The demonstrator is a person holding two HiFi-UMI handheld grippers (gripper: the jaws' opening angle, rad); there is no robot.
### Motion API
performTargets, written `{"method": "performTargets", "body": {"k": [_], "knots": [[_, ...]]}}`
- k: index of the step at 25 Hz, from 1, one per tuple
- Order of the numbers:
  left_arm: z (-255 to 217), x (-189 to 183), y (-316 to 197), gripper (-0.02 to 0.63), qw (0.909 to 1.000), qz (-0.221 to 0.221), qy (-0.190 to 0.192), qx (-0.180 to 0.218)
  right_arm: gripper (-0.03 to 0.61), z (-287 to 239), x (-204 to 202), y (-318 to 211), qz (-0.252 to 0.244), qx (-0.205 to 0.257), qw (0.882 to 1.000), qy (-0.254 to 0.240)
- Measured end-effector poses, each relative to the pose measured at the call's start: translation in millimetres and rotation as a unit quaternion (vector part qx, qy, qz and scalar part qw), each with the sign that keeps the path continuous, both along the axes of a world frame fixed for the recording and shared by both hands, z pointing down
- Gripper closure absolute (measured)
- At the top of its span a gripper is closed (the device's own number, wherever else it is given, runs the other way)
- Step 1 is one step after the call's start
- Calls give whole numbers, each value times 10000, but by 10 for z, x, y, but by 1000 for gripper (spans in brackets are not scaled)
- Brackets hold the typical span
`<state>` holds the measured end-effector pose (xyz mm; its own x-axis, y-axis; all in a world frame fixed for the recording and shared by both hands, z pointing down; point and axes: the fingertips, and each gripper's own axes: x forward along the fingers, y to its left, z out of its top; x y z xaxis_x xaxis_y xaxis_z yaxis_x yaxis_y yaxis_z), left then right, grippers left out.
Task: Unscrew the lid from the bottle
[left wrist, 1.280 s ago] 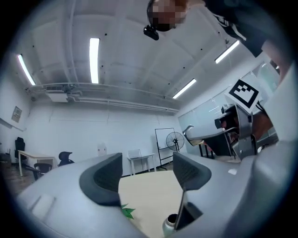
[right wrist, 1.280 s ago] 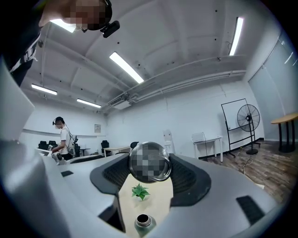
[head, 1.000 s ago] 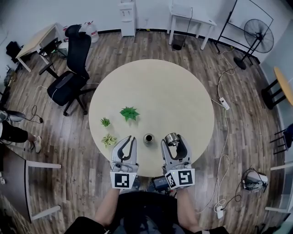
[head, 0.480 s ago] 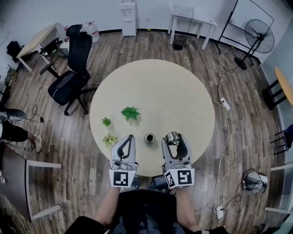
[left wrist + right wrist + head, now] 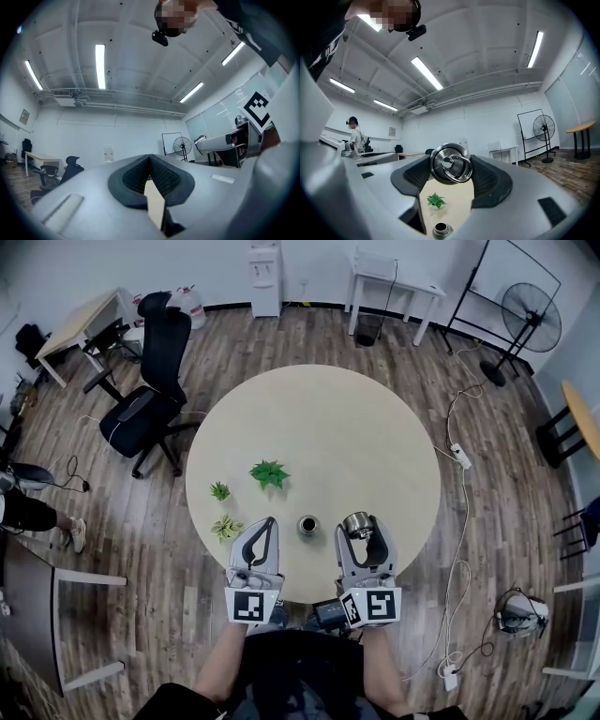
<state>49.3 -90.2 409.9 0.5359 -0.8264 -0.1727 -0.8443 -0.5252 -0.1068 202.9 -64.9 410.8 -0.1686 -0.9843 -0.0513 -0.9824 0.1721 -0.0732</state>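
The metal bottle (image 5: 307,525) stands upright near the front edge of the round table (image 5: 319,418), its mouth uncovered. It also shows low in the right gripper view as the bottle (image 5: 440,229). My right gripper (image 5: 364,524) is just right of it, shut on the steel lid (image 5: 353,520). In that gripper's own view the lid (image 5: 451,162), with its ring handle, sits clamped between the pads. My left gripper (image 5: 268,522) is just left of the bottle and apart from it. Its jaws (image 5: 150,174) are shut with nothing between them.
Three small plants stand on the table's left: a green one (image 5: 269,473), a tiny one (image 5: 219,490) and a pale one (image 5: 224,527) beside the left gripper. An office chair (image 5: 150,381) is at the far left, a fan (image 5: 530,310) at the far right. A person (image 5: 356,136) stands across the room.
The left gripper's jaws have closed from a slight gap to fully shut. The right gripper has kept the lid in the same place beside the bottle.
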Motion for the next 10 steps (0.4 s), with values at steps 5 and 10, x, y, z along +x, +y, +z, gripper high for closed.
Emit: {"method": "performTargets", "body": {"k": [5, 10], "knots": [[-10, -2, 18, 614, 10000, 19, 24, -34, 314, -27, -18, 17, -16, 15, 10000, 54], [-4, -22, 35, 614, 10000, 5, -29, -23, 314, -12, -29, 28, -18, -8, 9999, 120]]}}
